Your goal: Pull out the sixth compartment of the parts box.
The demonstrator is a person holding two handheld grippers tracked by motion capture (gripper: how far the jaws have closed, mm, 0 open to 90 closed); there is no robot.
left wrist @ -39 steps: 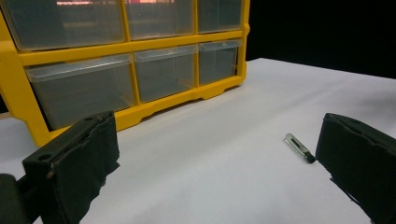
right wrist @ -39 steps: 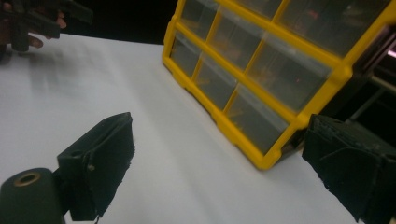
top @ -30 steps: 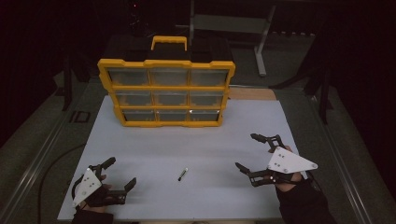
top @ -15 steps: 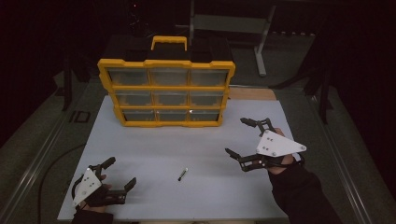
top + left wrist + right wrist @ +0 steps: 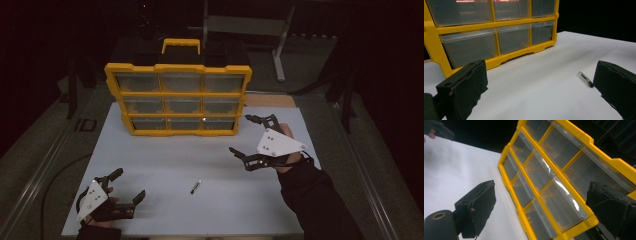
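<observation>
Drawer cabinet (image 5: 178,99) stands upright at sheet's (image 5: 165,160) far edge, 3 rows of 3. Small vial (image 5: 195,186) lies on sheet, near side. Left gripper (image 5: 118,192) near-left corner; right gripper (image 5: 246,136) right of cabinet's base.

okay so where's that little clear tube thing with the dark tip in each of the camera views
High view: the small clear tube with a dark tip lies on the white sheet, low centre, between the two grippers.
Left gripper view: the tube lies at right, beside the right-hand jaw.
Right gripper view: not in it.
Shared landmark: the yellow drawer cabinet with clear drawers.
</observation>
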